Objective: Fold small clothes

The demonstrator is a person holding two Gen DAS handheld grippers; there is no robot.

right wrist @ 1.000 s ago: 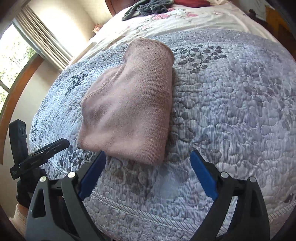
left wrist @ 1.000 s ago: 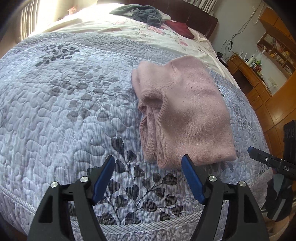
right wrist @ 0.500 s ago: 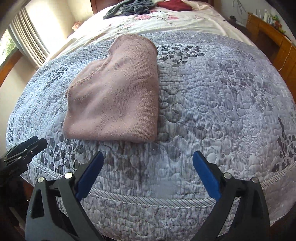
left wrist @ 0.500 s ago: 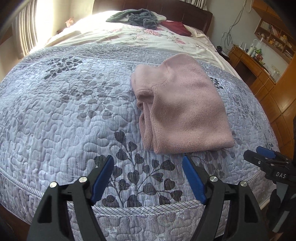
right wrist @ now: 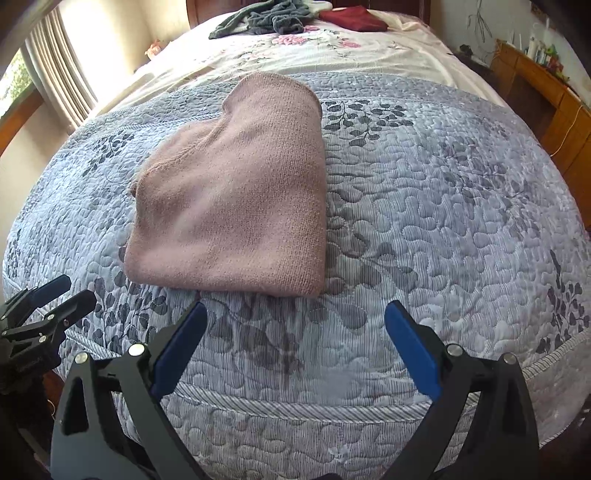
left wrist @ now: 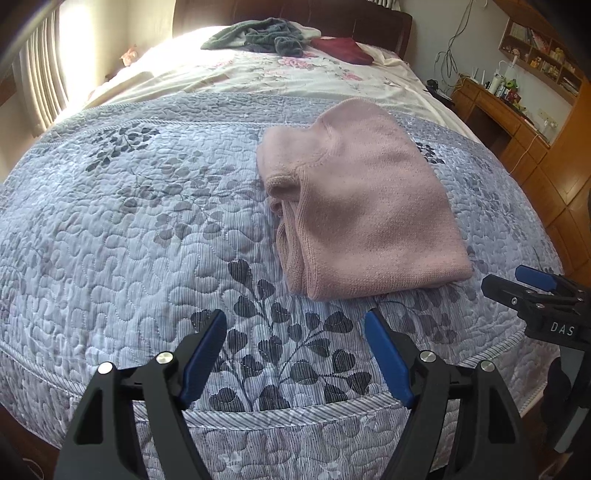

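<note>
- Folded into a compact bundle, the pink knit sweater [left wrist: 369, 206] lies flat on the grey-blue quilted bedspread [left wrist: 129, 229], near the foot edge of the bed.
- Both grippers sit just short of its near edge, apart from the cloth.
- Left gripper [left wrist: 295, 354]: blue-padded fingers [left wrist: 203, 354] spread wide, holding nothing.
- Right gripper [right wrist: 295, 350]: fingers [right wrist: 413, 350] likewise spread wide and empty.
- Far off by the headboard lie a heap of grey-green clothes [left wrist: 258, 35] and a dark red garment [left wrist: 343, 50].
</note>
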